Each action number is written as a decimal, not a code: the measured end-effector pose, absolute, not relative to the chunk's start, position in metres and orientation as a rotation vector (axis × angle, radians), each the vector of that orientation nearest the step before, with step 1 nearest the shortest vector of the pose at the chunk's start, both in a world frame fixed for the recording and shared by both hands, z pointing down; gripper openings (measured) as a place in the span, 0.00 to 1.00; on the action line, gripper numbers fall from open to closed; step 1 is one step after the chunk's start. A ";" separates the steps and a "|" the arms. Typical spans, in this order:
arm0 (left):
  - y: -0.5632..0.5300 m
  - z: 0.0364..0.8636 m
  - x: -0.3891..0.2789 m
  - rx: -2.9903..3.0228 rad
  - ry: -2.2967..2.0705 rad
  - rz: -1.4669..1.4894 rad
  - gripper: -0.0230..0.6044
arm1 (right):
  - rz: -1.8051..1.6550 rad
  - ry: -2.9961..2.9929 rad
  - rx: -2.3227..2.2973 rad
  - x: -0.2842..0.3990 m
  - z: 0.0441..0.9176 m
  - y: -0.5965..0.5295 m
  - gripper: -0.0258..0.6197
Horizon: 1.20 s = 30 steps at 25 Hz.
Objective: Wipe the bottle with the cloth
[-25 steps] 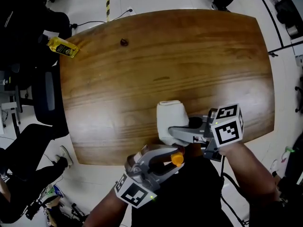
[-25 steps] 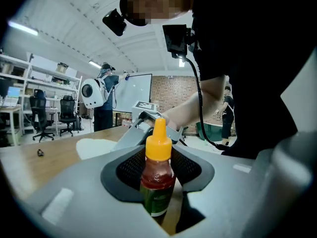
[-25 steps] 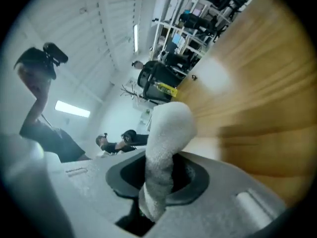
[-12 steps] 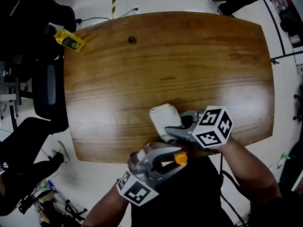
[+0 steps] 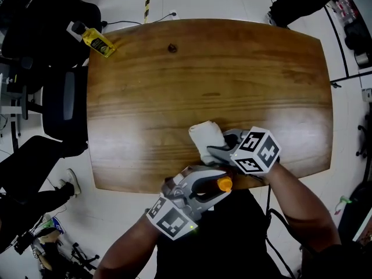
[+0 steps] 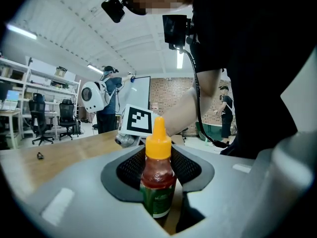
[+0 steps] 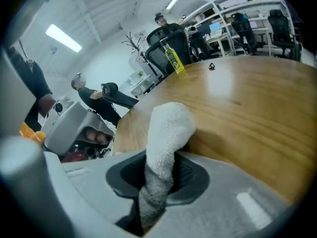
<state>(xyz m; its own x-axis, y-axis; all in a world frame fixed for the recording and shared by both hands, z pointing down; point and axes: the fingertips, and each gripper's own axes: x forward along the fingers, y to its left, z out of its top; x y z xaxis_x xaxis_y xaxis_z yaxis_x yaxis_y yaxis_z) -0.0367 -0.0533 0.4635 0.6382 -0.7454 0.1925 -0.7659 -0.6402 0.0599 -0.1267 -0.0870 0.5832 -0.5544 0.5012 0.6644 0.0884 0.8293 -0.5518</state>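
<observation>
Holding bottle and cloth at the near edge of the tabletop

Wooden table (image 5: 232,74), seen from above, with rounded corners and a mostly bare tabletop. A dark chair (image 5: 63,104) stands beside its left edge. Both grippers sit at the middle of the near edge, close to the person's body. The left gripper (image 5: 220,185) reaches in from below the near edge. Its jaws pinch the bottle (image 6: 158,175) by the lower body, one pad on each side of the green label. The right gripper (image 5: 216,151) lies just inside the near edge, with its marker cube uppermost. Its jaws are pressed onto the cloth (image 7: 166,128), a white towelling roll that stands out beyond the jaw tips over the wood. Whether the cloth touches the tabletop cannot be told. The bottle holds a red filling and has an orange pointed cap; it stands upright between the left jaws, right at the near edge. Cloth and bottle are near each other but apart. A yellow bottle (image 5: 97,39) stands at the far left corner. A small dark speck (image 5: 172,48) lies near the far edge, well apart from everything else.
</observation>
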 end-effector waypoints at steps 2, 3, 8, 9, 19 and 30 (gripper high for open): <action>-0.054 0.464 -0.036 2.719 -1.258 0.225 0.31 | 0.736 -2.162 -0.347 -0.121 0.571 -0.102 0.15; -0.054 0.464 -0.036 2.721 -1.255 0.227 0.31 | 0.822 -2.200 -0.287 -0.116 0.558 -0.114 0.15; -0.058 0.469 -0.037 2.733 -1.267 0.211 0.31 | 0.913 -2.417 -0.046 -0.068 0.477 -0.154 0.15; -0.057 0.471 -0.037 2.732 -1.273 0.209 0.31 | 0.881 -2.448 -0.024 -0.057 0.461 -0.153 0.15; -0.056 0.478 -0.037 2.728 -1.261 0.234 0.31 | -0.184 -2.296 -0.272 -0.057 0.371 -0.055 0.15; -0.059 0.480 -0.040 2.713 -1.282 0.246 0.31 | -0.253 -2.209 -0.266 -0.076 0.420 -0.041 0.15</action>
<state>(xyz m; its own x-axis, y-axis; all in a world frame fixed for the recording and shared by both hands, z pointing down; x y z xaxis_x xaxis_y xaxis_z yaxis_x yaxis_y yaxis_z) -0.0397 -0.0589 0.4801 0.6257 -0.7533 0.2026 -0.7748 -0.6304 0.0487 -0.0758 -0.0406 0.4198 -0.5966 0.1015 0.7961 0.2786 0.9565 0.0868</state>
